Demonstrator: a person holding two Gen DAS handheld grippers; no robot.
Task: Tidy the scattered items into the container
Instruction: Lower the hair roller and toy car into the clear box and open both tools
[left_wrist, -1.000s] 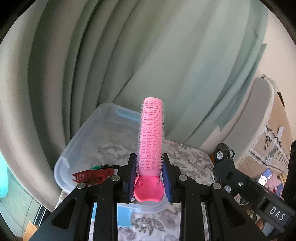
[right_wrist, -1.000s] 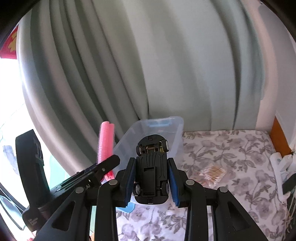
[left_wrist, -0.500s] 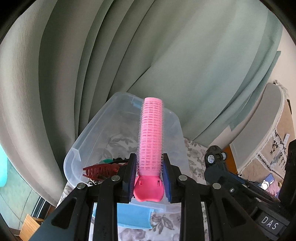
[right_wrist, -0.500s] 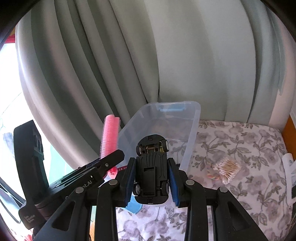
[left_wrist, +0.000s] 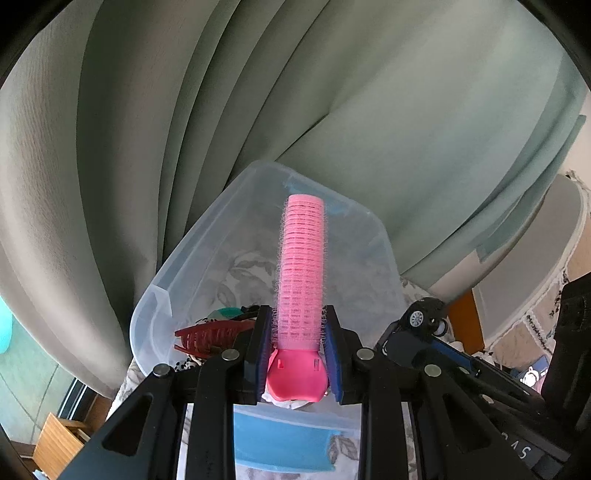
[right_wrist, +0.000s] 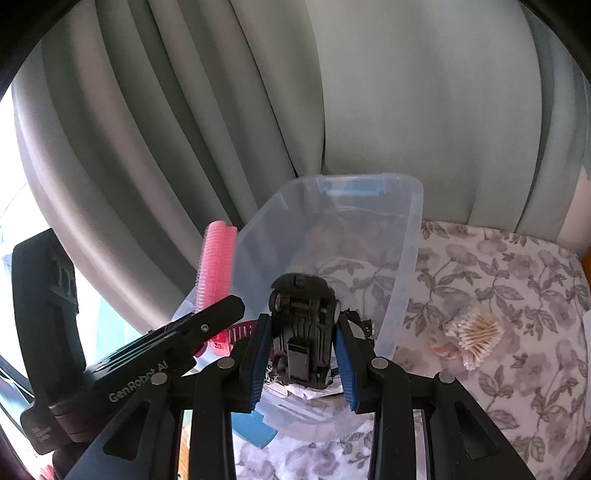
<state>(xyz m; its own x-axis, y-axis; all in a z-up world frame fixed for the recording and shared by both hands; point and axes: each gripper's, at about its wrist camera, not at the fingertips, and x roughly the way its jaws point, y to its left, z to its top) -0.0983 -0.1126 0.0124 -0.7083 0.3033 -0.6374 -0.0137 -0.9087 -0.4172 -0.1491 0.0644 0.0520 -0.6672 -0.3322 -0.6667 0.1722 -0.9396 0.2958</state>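
Observation:
My left gripper is shut on a pink hair roller, held upright over the near end of the clear plastic container. The roller also shows in the right wrist view. My right gripper is shut on a black toy car, belly up, over the near end of the same container; the car also shows in the left wrist view. A dark red hair claw and other small items lie inside the container.
A bundle of cotton swabs lies on the floral tablecloth right of the container. Grey-green curtains hang close behind it. A blue lid part lies just under the left gripper. A chair back stands at the right.
Both grippers have moved forward and lower toward the container, which now looks larger and sits under their fingertips. The roller and the car stay gripped.

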